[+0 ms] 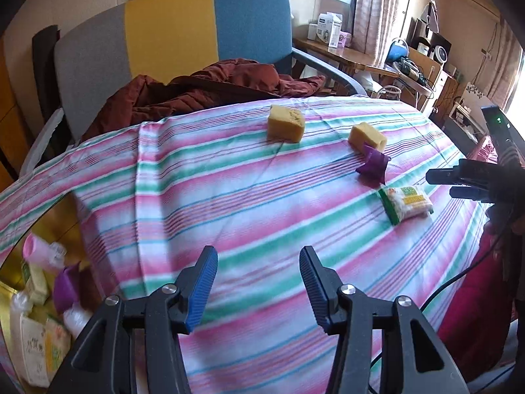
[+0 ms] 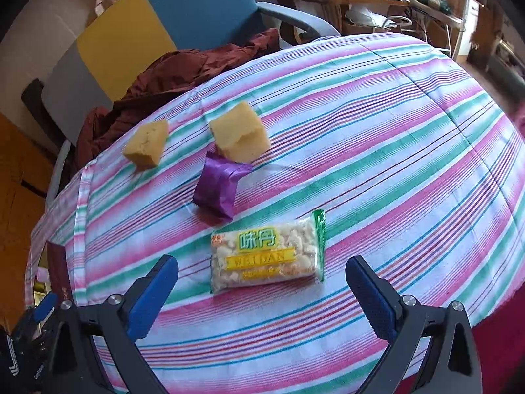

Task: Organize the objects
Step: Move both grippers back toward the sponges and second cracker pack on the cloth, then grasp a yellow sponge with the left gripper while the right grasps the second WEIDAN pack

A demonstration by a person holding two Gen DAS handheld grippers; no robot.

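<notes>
While both pairs of fingers (image 1: 258, 287) (image 2: 262, 298) stood apart and empty, a snack packet (image 2: 267, 255) lay on the striped bench (image 2: 393, 164).

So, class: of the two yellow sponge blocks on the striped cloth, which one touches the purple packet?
The right-hand sponge block: the purple packet rests against it, while the other sponge block sits apart.

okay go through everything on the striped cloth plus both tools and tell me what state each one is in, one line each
Left tool: open, nothing between its fingers.
Right tool: open, empty, over the snack pack.
Snack pack: sealed, lying flat.
Purple packet: sealed, crumpled, touching the nearer sponge.
Nearer sponge: loose, chunk missing from its edge.
Farther sponge: loose, standing apart.
Striped cloth: spread, lightly creased.
</notes>
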